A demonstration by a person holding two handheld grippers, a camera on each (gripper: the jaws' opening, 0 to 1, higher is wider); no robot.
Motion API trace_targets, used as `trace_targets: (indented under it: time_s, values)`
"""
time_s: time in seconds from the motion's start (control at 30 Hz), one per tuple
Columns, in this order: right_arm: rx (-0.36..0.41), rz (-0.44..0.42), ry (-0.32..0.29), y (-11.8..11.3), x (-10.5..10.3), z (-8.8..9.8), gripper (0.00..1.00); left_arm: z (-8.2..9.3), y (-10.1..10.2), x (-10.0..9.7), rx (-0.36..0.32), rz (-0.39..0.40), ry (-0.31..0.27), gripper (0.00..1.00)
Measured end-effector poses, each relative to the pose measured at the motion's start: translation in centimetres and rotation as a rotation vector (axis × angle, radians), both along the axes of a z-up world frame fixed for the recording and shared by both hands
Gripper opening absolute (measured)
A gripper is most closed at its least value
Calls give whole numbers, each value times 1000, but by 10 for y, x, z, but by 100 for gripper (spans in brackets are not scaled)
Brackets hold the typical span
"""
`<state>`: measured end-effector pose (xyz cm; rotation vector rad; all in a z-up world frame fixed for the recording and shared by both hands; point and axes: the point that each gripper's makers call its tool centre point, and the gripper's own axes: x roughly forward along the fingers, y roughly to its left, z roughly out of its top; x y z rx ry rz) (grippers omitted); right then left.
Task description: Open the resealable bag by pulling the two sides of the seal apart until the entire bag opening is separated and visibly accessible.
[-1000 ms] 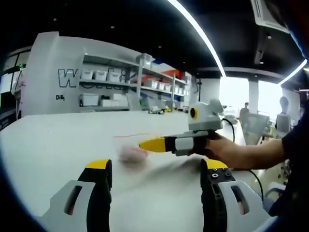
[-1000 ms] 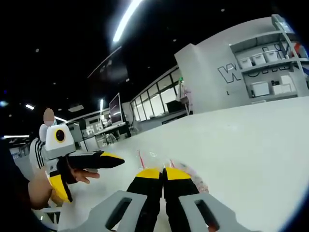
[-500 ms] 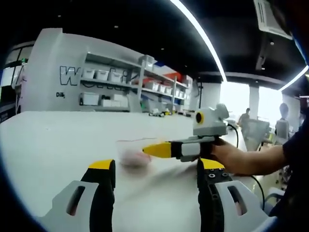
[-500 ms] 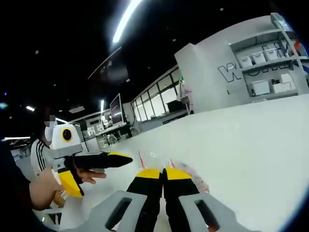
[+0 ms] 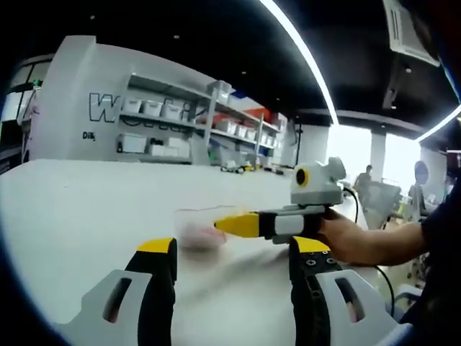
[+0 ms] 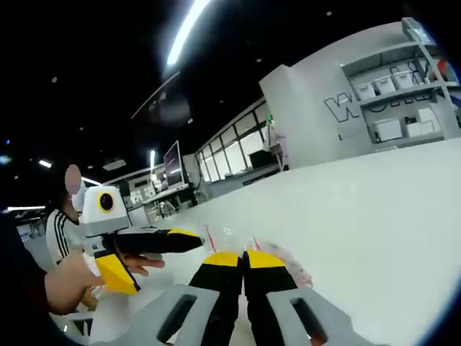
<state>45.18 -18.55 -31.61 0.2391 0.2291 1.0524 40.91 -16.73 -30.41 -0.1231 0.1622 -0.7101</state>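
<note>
A clear resealable bag [image 5: 197, 232] with a thin red seal line and pinkish contents hangs just above the white table [image 5: 79, 209]. My right gripper [image 5: 225, 225] reaches in from the right of the left gripper view, shut on the bag's edge. In its own view the right gripper [image 6: 244, 258] has its yellow tips pressed together, with the bag [image 6: 289, 262] showing past them. My left gripper [image 5: 233, 249] is open, with nothing between its fingers, a little short of the bag. It appears from the left in the right gripper view, left gripper [image 6: 162, 263] held in a hand.
Shelves with white bins [image 5: 155, 115] stand beyond the table's far edge. People [image 5: 420, 189] stand at the far right near bright windows. A person in a striped top [image 6: 59, 225] is behind the left gripper. The table [image 6: 374, 216] stretches wide on all sides.
In the right gripper view the left gripper has slid to the right, closer to the bag and the right gripper's tips. The right gripper stays shut on the bag.
</note>
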Motion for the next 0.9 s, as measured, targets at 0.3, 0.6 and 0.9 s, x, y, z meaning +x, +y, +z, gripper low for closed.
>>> trace_targets:
  time_s: [0.3, 0.6, 0.9]
  values:
    - [1, -1, -1, -1, -1, 0, 0, 0, -2, 2, 3, -5, 4, 59]
    - [2, -1, 0, -1, -2, 0, 0, -1, -2, 4, -5, -7, 11, 58]
    - [1, -3, -1, -1, -3, 0, 0, -1, -5, 5, -19, -17, 20, 55]
